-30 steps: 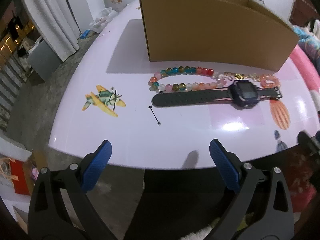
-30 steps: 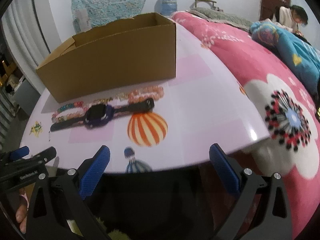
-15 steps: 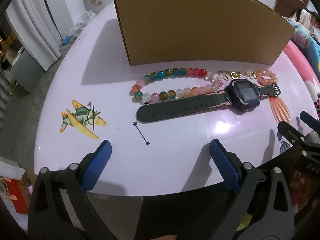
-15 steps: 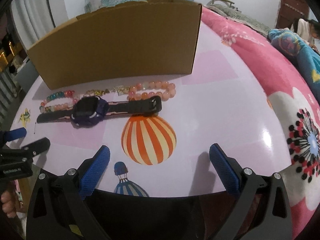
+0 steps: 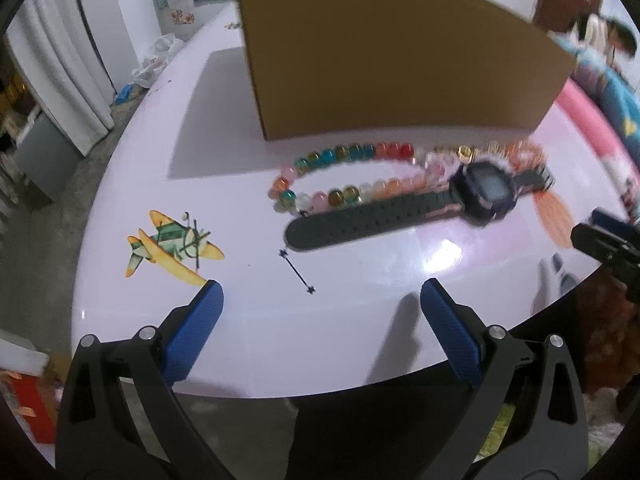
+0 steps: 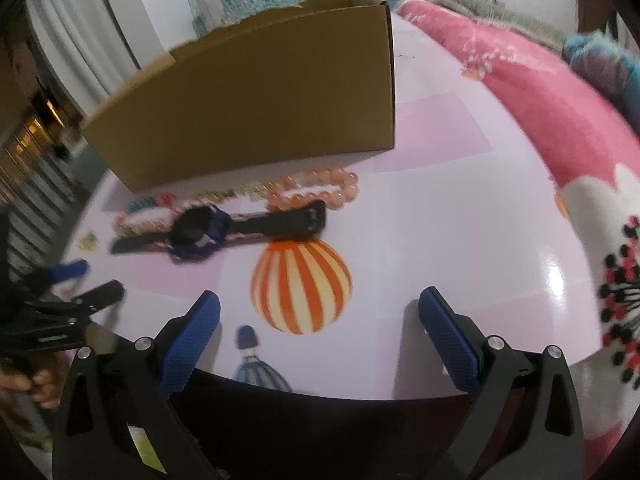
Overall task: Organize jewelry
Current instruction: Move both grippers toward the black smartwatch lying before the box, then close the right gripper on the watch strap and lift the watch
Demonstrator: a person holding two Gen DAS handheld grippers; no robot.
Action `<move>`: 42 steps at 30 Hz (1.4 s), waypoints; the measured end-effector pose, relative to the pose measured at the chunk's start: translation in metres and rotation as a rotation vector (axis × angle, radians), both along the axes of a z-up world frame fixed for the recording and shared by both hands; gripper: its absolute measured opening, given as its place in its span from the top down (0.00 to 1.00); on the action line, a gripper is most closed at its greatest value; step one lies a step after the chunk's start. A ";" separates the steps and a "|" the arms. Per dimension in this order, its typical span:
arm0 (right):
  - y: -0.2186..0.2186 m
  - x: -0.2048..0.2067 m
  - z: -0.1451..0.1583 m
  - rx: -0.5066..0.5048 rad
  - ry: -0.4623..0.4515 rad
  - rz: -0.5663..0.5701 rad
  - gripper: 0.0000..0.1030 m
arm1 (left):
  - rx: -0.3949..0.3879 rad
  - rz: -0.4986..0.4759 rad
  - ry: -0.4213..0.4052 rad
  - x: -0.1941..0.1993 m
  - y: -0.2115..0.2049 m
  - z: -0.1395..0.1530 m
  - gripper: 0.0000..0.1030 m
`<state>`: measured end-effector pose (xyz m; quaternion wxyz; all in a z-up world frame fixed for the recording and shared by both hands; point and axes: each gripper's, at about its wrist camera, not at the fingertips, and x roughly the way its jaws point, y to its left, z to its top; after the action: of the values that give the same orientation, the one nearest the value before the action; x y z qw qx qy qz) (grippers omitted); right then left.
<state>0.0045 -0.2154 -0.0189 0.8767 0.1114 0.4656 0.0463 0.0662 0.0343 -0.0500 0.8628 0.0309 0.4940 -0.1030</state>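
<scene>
A black watch (image 5: pixel 400 212) with a dark blue case lies on the pale pink table (image 5: pixel 360 320), in front of an open cardboard box (image 5: pixel 392 64). A multicoloured bead bracelet (image 5: pixel 344 176) lies between watch and box. A small gold piece (image 5: pixel 466 154) and an orange-pink bead bracelet (image 6: pixel 320 190) lie further right. My left gripper (image 5: pixel 320 300) is open and empty over the near table edge, short of the watch strap. My right gripper (image 6: pixel 318 308) is open and empty over the printed balloon (image 6: pixel 300 284), short of the watch (image 6: pixel 224 228).
The box (image 6: pixel 248 104) stands along the back of the jewelry. A pink flowered blanket (image 6: pixel 560 120) lies right of the table. Printed pictures of a plane (image 5: pixel 172 248) and a star wand (image 5: pixel 298 272) are on the tabletop. White curtains (image 5: pixel 52 80) hang at the left.
Both grippers have moved forward over the table edge toward the jewelry, which now looks larger and nearer. Both stay open. The jewelry has not moved.
</scene>
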 end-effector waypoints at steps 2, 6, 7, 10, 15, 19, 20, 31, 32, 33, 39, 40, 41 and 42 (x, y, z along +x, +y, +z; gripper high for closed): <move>-0.005 0.005 0.003 0.057 0.007 -0.005 0.06 | -0.068 0.007 -0.025 0.001 0.010 0.007 0.08; -0.009 0.017 0.009 0.089 -0.008 -0.008 0.06 | -0.186 -0.007 -0.052 0.009 0.022 0.016 0.16; -0.008 0.019 0.011 0.093 -0.012 -0.009 0.06 | -0.209 -0.014 -0.047 0.012 0.023 0.017 0.20; -0.008 0.030 0.014 0.111 -0.018 -0.014 0.06 | -0.255 -0.021 -0.008 0.026 0.025 0.012 0.34; -0.012 0.050 0.012 0.088 -0.019 -0.047 0.26 | -0.290 -0.005 0.054 0.045 0.026 0.004 0.42; -0.011 0.059 0.006 0.077 0.003 -0.058 0.43 | -0.312 0.019 0.073 0.058 0.028 0.002 0.42; -0.010 0.062 0.004 0.072 0.010 -0.057 0.48 | -0.322 0.025 0.078 0.061 0.029 0.002 0.42; 0.005 0.064 -0.004 0.001 0.041 -0.047 0.65 | -0.537 0.019 0.135 0.059 0.046 -0.007 0.42; 0.006 0.064 -0.004 -0.007 0.039 -0.045 0.65 | -0.563 0.027 0.136 0.059 0.050 -0.008 0.42; 0.008 0.064 -0.004 -0.015 0.039 -0.044 0.65 | -0.586 0.032 0.135 0.057 0.053 -0.009 0.42; 0.015 0.064 -0.004 -0.042 0.034 -0.040 0.65 | -0.763 0.051 0.132 0.052 0.066 -0.006 0.42; 0.016 0.063 -0.004 -0.045 0.032 -0.039 0.65 | -0.796 0.054 0.135 0.052 0.067 -0.006 0.42; 0.017 0.063 -0.005 -0.050 0.030 -0.039 0.65 | -0.840 0.062 0.140 0.053 0.070 -0.007 0.42; 0.018 0.064 -0.006 -0.053 0.029 -0.039 0.65 | -0.870 0.067 0.145 0.054 0.072 -0.008 0.42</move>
<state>0.0688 -0.1970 -0.0247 0.8733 0.0977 0.4770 0.0154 0.1199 0.1060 -0.0584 0.7613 -0.3588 0.4647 -0.2751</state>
